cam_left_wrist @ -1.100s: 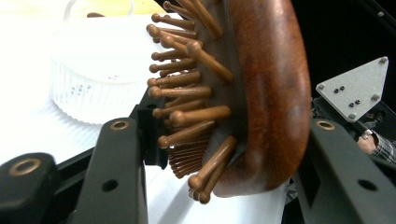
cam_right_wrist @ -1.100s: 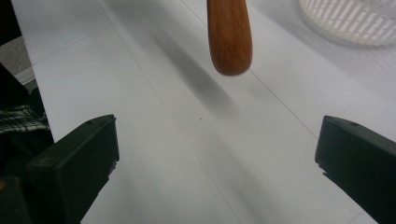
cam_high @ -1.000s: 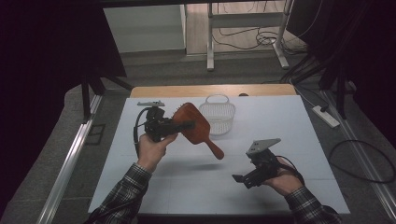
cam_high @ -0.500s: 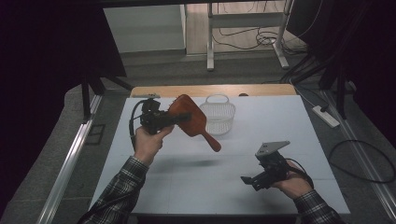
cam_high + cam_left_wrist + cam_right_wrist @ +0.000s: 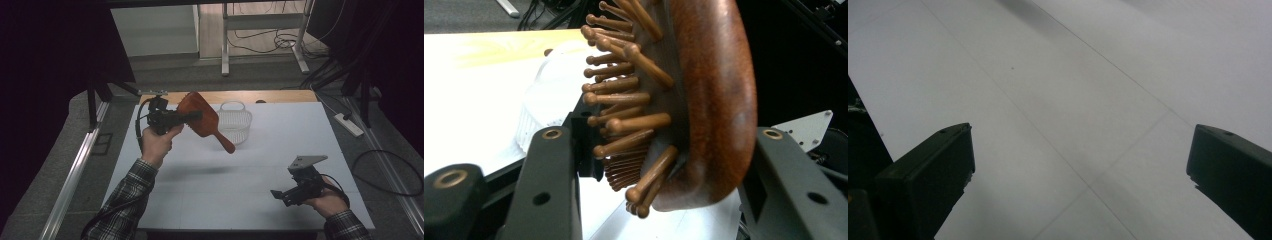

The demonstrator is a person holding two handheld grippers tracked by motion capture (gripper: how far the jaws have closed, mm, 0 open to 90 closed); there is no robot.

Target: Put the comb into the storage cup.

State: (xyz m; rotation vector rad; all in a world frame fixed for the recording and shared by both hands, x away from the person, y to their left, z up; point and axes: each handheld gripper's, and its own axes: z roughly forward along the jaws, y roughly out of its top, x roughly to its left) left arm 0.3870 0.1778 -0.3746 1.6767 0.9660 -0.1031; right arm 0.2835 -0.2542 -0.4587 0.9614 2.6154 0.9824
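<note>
Gripping a wooden brush (image 5: 202,119) by its head, the left claw (image 5: 192,116) is holding it in the air above the far left part of the white worktop (image 5: 280,145), just beside a white mesh basket (image 5: 236,120). In the left claw view the brush (image 5: 704,100) is sitting clamped between the two jaws, its round-tipped pegs (image 5: 624,95) pointing toward one jaw and its smooth back against the other. The handle is slanting down toward the middle of the worktop, ending close to the basket's near side. Compared with a second ago, the left hand (image 5: 159,141) is carrying the brush higher and farther toward the back left, so the head is now overlapping the worktop's far edge in the high view. The right claw (image 5: 283,196) is resting low at the near right, holding nothing, its jaws standing wide apart over bare worktop (image 5: 1058,100) in its own view; it is sitting slightly nearer the front edge than a second ago.
</note>
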